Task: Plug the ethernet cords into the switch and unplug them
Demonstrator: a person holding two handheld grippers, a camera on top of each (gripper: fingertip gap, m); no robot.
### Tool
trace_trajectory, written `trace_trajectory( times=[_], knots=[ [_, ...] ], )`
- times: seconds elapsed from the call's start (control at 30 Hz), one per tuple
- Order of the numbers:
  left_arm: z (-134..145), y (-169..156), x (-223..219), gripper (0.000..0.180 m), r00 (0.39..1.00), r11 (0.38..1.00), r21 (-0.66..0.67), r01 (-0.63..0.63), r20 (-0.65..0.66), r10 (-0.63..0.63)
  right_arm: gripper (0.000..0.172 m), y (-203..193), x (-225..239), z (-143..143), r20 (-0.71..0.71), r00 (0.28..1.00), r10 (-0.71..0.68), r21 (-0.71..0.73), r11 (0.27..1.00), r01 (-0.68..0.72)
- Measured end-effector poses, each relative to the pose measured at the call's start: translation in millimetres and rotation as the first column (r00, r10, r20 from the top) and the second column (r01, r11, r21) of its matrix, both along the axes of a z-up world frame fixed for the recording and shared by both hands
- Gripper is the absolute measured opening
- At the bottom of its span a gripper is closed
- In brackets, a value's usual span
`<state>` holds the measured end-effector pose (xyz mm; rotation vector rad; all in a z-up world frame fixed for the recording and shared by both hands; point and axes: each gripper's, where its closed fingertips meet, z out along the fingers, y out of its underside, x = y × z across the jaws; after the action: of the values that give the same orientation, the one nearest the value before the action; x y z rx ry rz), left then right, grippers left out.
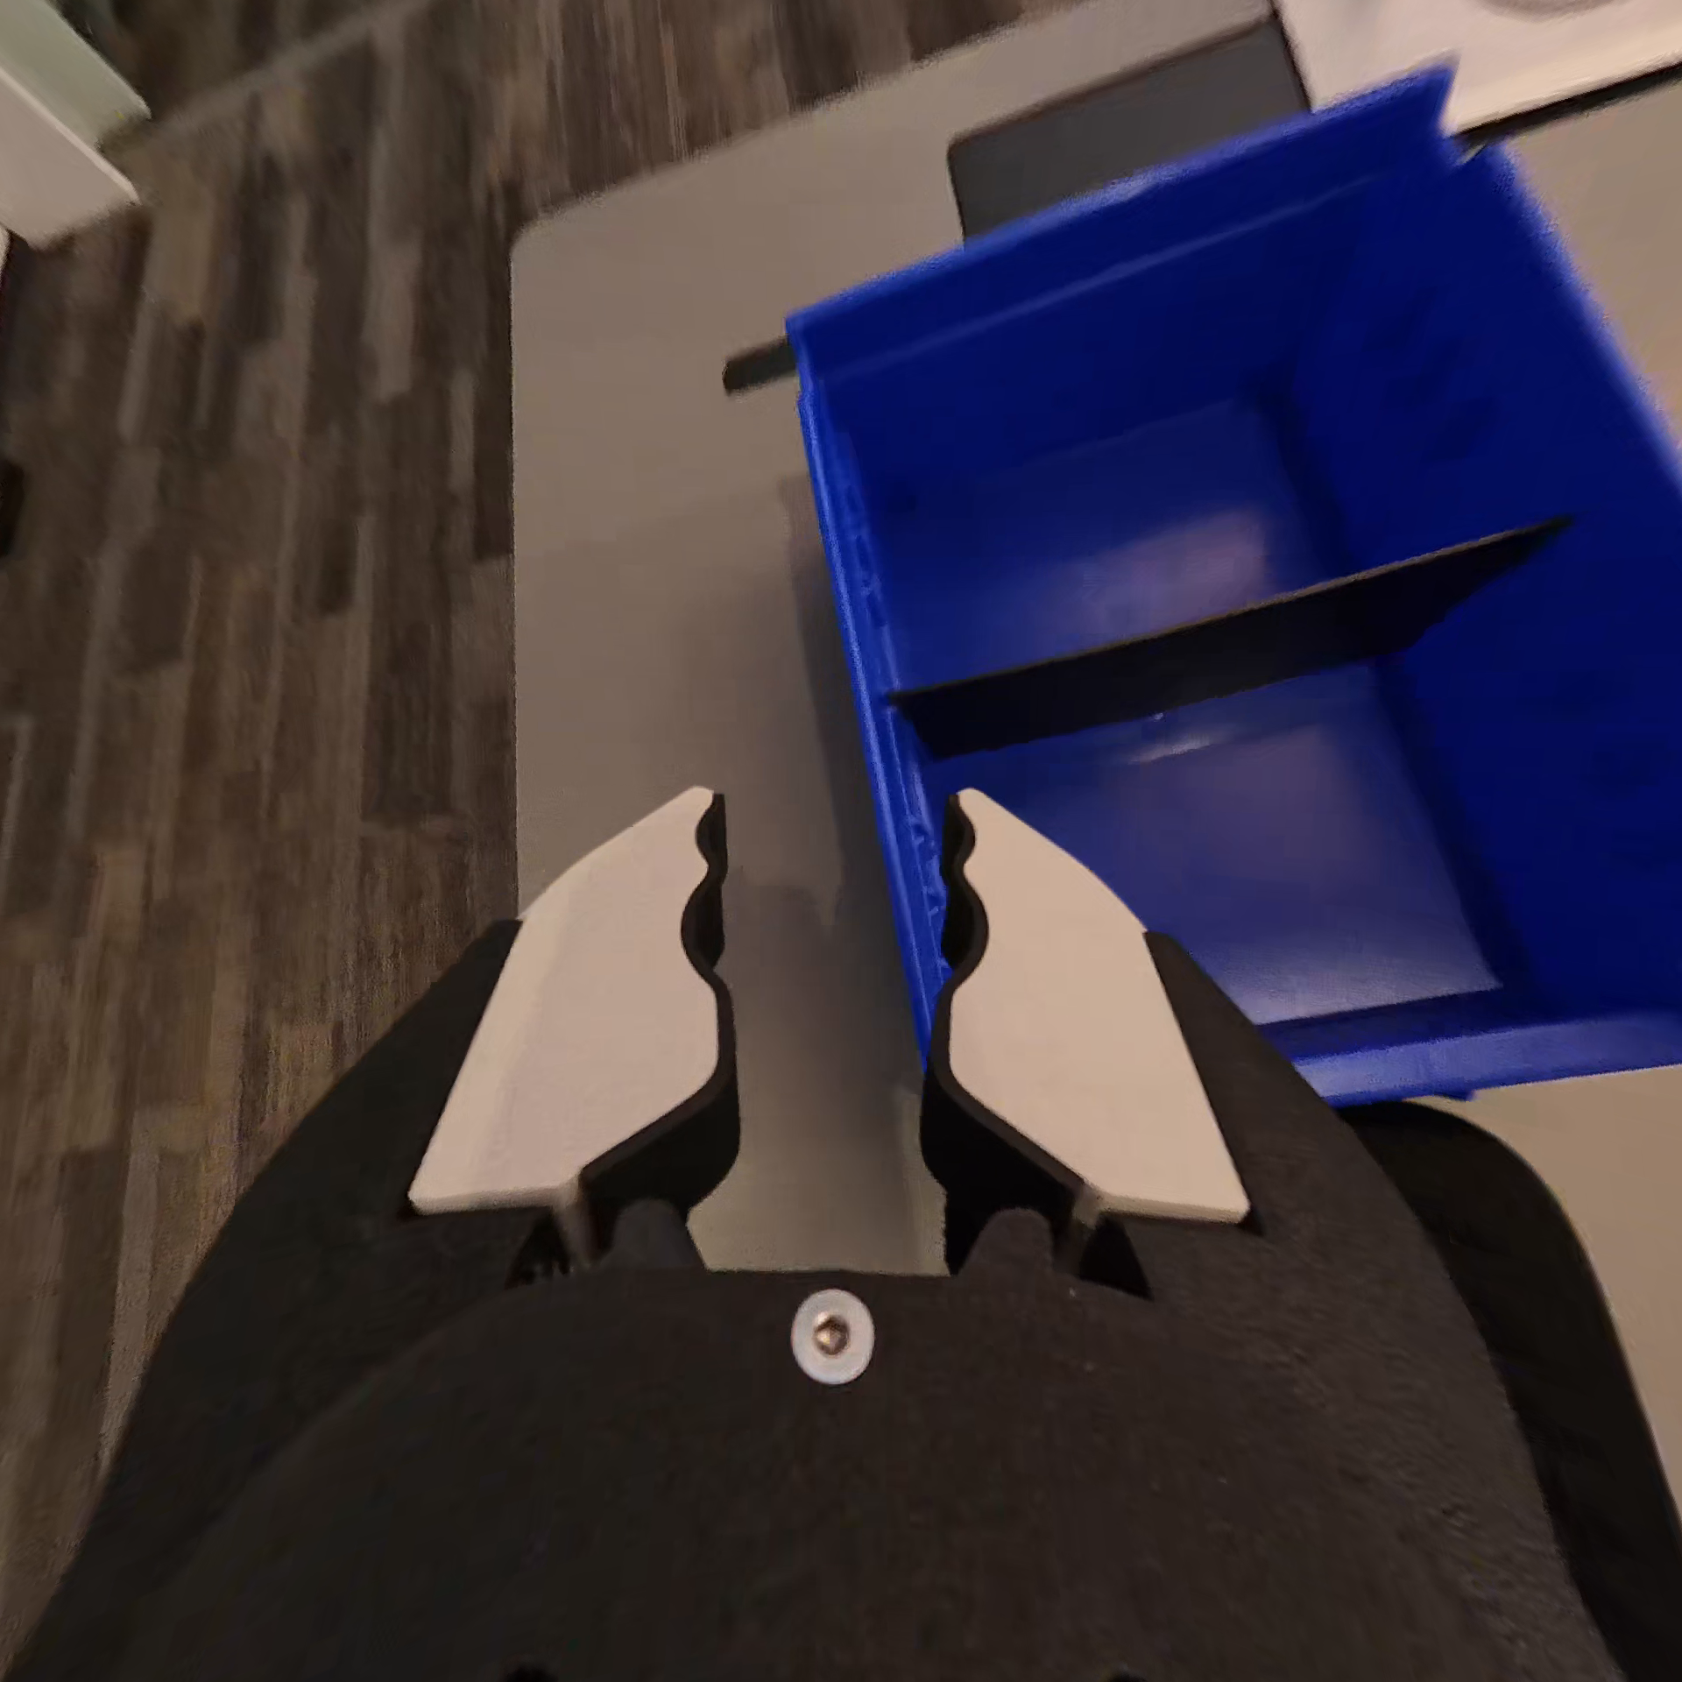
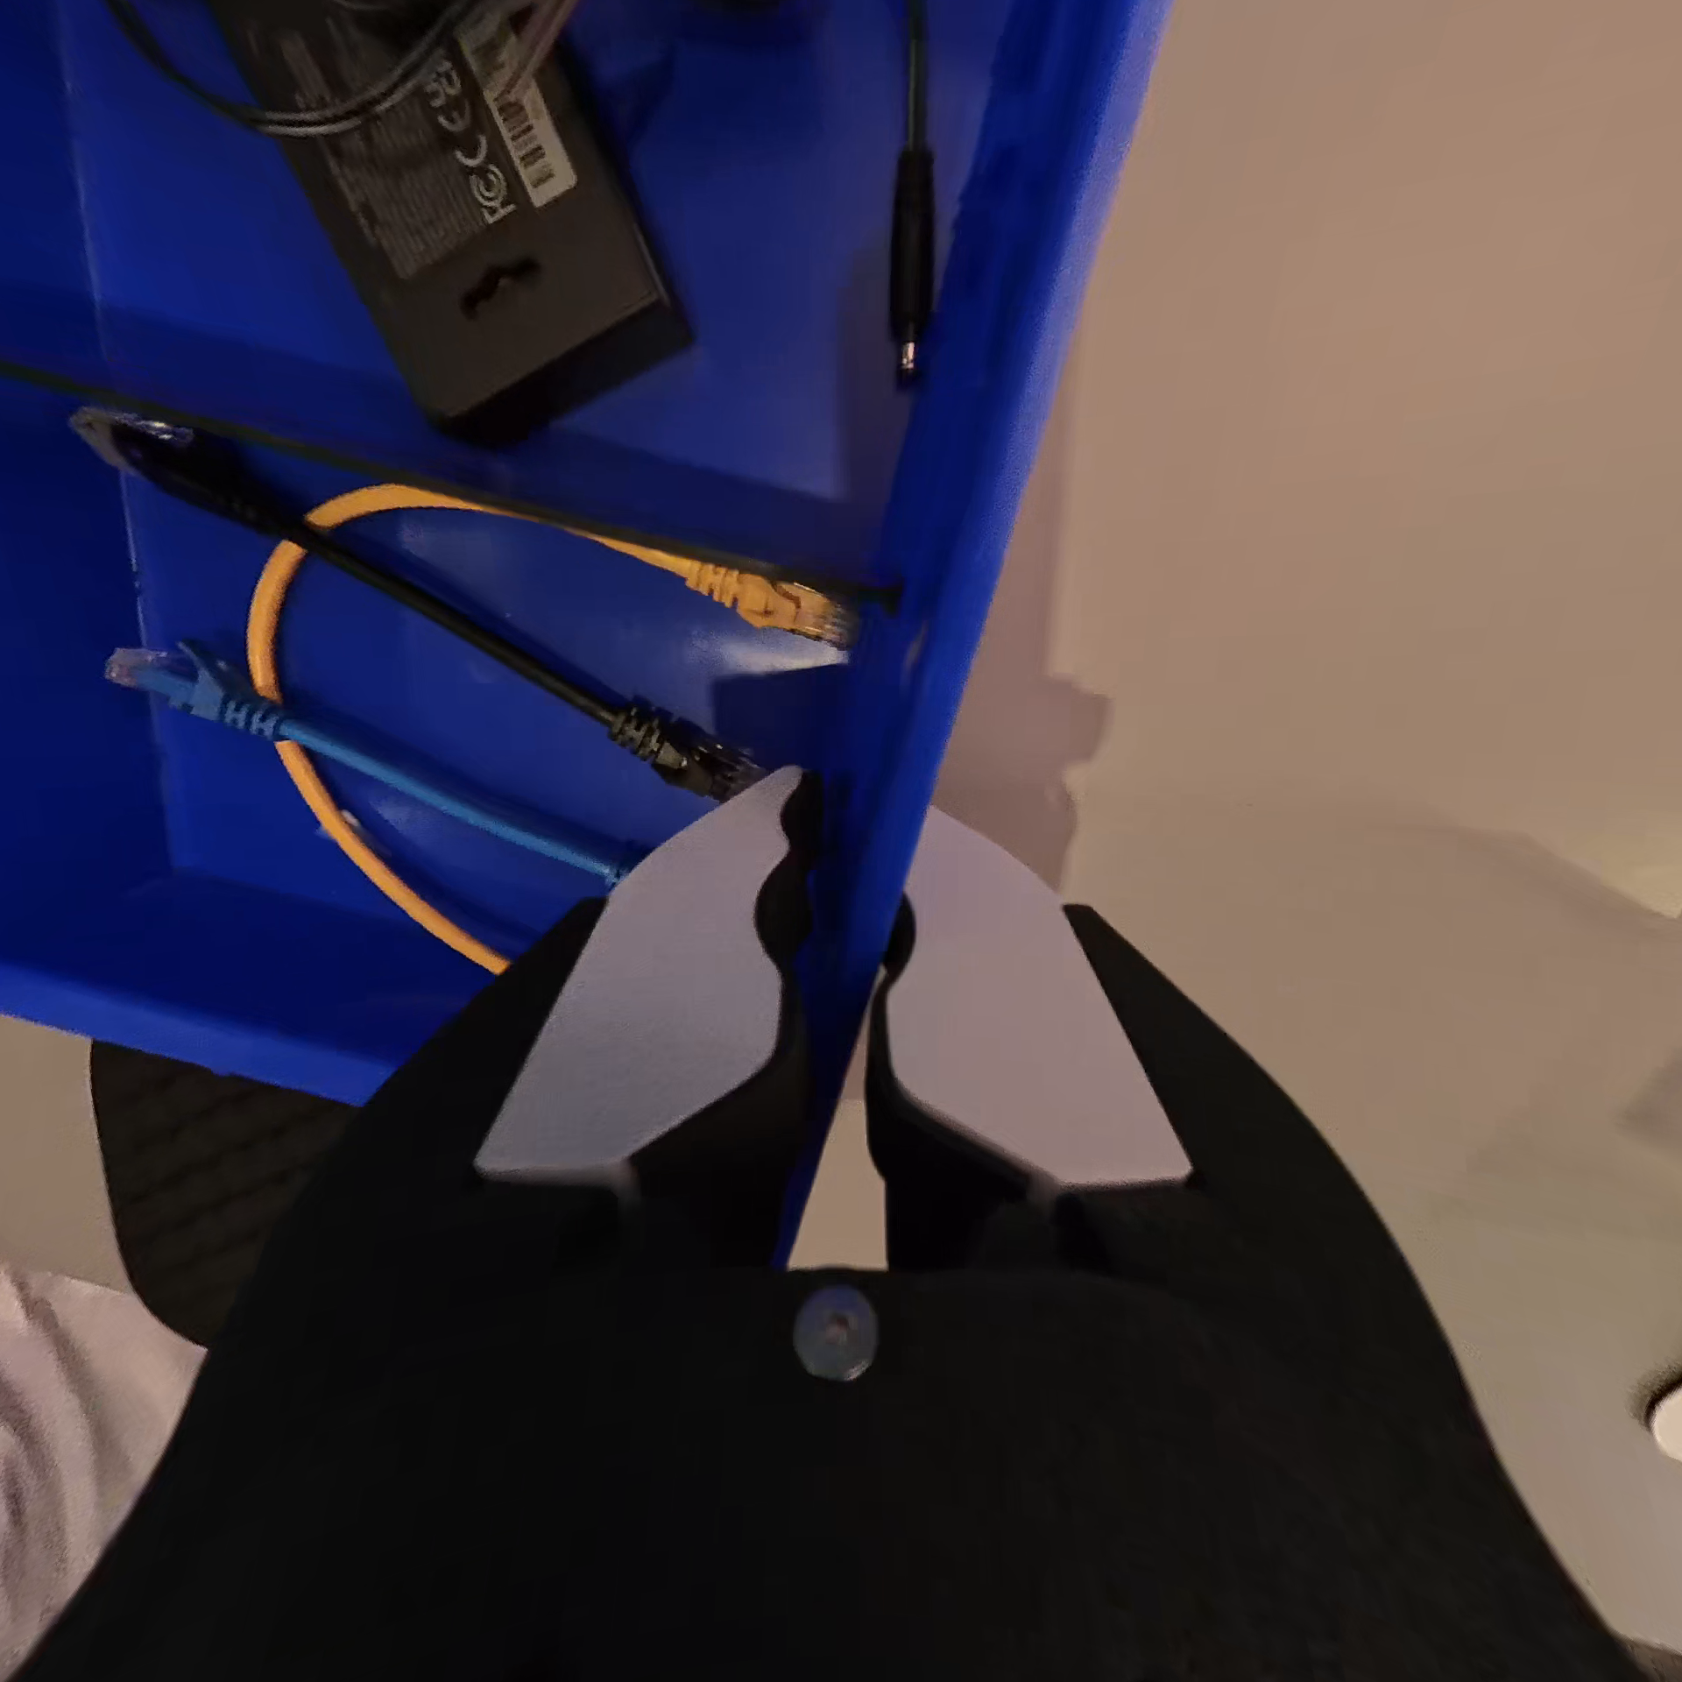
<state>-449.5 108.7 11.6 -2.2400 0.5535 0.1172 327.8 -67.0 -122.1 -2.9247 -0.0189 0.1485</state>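
Both views are motion-blurred. In the right wrist view the right gripper (image 2: 851, 819) pinches the bin (image 2: 956, 546) wall: the inner finger (image 2: 692, 956) lies inside, and the outer finger's tip is hidden behind the wall. The switch (image 2: 473, 209), black with a label on its face, lies in the far compartment beyond the divider (image 2: 510, 496), well ahead of the fingers and cut off at the top edge. The cords lie in the near compartment: the black cord (image 2: 437, 601) ends at a plug just beside the inner fingertip; the blue cord (image 2: 410, 774) and orange cord (image 2: 273, 637) lie left of it, partly covered by the finger. The left gripper (image 1: 833, 819) has its fingers spread and bare, over the table (image 1: 637, 546) beside a bin wall; the compartments seen there appear empty.
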Motion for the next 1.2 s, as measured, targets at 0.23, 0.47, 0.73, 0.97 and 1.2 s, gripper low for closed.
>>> trace_trajectory(
  times=[0.23, 0.47, 0.73, 0.97, 1.2],
  knots=[
    [-57, -2, -12, 0.047, 0.997, 0.985, -0.173, -0.015, 0.070, 0.027, 0.018, -2, 4, -9, 0.057, 0.998, 0.020, -0.111, 0.994, -0.013],
    [-112, -14, -9, 0.039, 0.993, 0.914, -0.406, -0.003, 0.103, 0.049, 0.005, -1, -19, -19, -0.040, 0.999, 0.009, -0.185, 0.983, -0.016],
    [-129, -16, 27, 0.010, 0.992, 0.888, -0.452, 0.081, 0.120, -0.029, 0.005, 12, -59, -19, -0.048, 0.999, 0.024, -0.184, 0.982, -0.033],
    [-130, -26, 99, 0.012, 0.988, 0.903, -0.404, 0.146, 0.100, -0.116, 0.008, 31, -115, -17, -0.055, 0.998, 0.042, -0.156, 0.987, -0.050],
    [-130, -47, 165, 0.016, 0.977, 0.910, -0.358, 0.211, 0.114, -0.181, 0.006, 52, -121, -13, -0.065, 0.997, -0.032, -0.159, 0.987, 0.021]
  ],
)
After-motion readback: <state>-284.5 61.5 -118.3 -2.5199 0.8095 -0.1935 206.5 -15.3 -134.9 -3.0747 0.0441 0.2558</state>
